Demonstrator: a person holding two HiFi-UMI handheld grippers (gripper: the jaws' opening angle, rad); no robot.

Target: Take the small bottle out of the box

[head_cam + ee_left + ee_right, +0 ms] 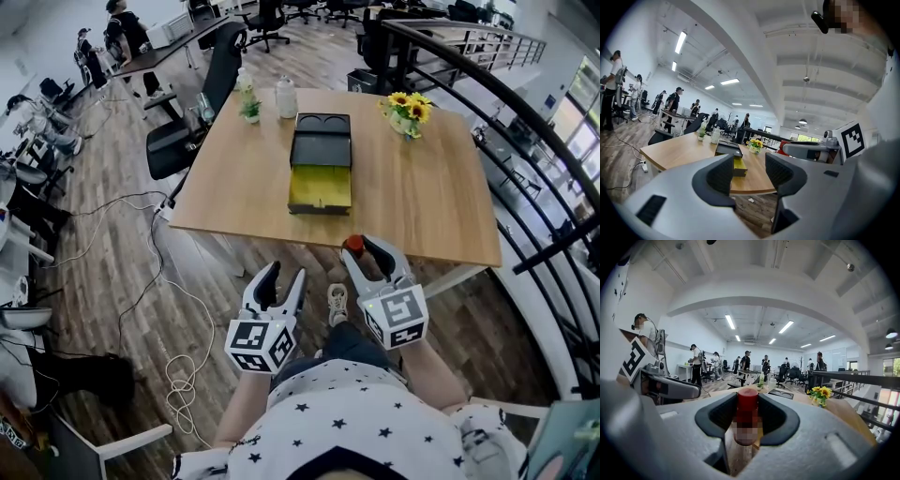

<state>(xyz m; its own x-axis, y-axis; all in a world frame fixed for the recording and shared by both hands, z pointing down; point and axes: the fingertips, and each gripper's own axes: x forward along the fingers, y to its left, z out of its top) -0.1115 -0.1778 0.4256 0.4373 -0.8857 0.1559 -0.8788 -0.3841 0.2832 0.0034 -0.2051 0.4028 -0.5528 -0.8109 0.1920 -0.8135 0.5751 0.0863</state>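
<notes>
My right gripper (367, 251) is clamped on the small red bottle (352, 246): in the right gripper view the 2 dark pads press its sides and it stands upright between them, its top poking above the jaws. The bottle is already out of the box (321, 161), which lies open and well apart at the middle of the wooden table (234, 187), yellow lining showing at its near end; I hold the bottle just off the table's near edge. My left gripper (285, 275) hangs to the left of it with jaws apart and nothing between them. I judge the bottle light and rigid, with a smooth round body that could twist or slip in a loose pinch, so the hold belongs across the middle of the body, below the cap, squarely on both pads. Sunflowers (409, 110) stand at the table's far right, clear of my path.
</notes>
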